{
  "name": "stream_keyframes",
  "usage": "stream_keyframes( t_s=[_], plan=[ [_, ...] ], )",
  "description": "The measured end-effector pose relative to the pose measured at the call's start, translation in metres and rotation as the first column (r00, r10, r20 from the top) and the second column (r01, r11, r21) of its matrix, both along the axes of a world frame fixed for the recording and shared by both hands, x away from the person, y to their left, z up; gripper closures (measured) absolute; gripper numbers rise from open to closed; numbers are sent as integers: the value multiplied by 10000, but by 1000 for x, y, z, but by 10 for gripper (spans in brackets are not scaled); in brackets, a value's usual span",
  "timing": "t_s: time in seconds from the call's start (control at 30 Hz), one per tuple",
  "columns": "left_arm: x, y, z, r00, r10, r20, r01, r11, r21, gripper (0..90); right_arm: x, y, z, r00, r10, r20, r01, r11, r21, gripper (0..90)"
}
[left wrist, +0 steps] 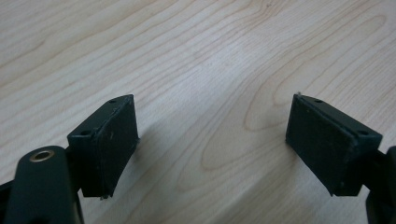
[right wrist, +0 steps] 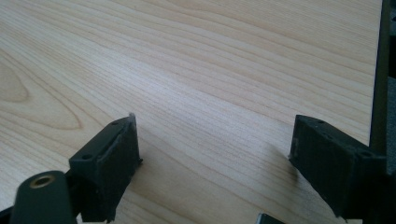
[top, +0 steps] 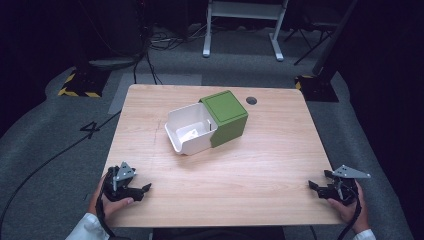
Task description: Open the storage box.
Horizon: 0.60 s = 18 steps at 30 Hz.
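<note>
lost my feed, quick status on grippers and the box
Left gripper open, empty, near table edge. Right gripper open, empty. Green box mid-table, white drawer pulled out. Nothing between.

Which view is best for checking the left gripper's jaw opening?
The left gripper view: the left gripper has its jaws wide apart over bare table, nothing between them. In the high view it is small at the near left edge, its gap hard to judge.

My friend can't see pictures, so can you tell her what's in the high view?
A green box with a white drawer pulled out sits mid-table on a wooden table. At the near edge, a person's hands hold the left gripper and right gripper, both apart from the box.
</note>
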<state>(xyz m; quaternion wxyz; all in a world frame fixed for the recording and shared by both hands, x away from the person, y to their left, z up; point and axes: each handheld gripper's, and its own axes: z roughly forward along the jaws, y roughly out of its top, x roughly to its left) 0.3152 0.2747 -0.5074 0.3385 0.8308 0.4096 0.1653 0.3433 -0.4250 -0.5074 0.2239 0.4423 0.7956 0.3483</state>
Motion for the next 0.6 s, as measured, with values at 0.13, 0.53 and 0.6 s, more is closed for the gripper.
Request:
stream_keyframes(
  t_s=[0.13,0.53,0.6],
  plan=[
    [-3,4,0,9996,297,-26,-297,9996,-14,161,0,0,0,10000,9,-2,-9,10000,0,157],
    [-9,7,0,9983,589,-48,-589,9983,-31,161,0,0,0,10000,19,-8,-19,10000,24,158],
    [-8,7,0,9983,578,-44,-578,9983,-28,161,0,0,0,10000,15,-20,-15,10000,33,156]
  ],
)
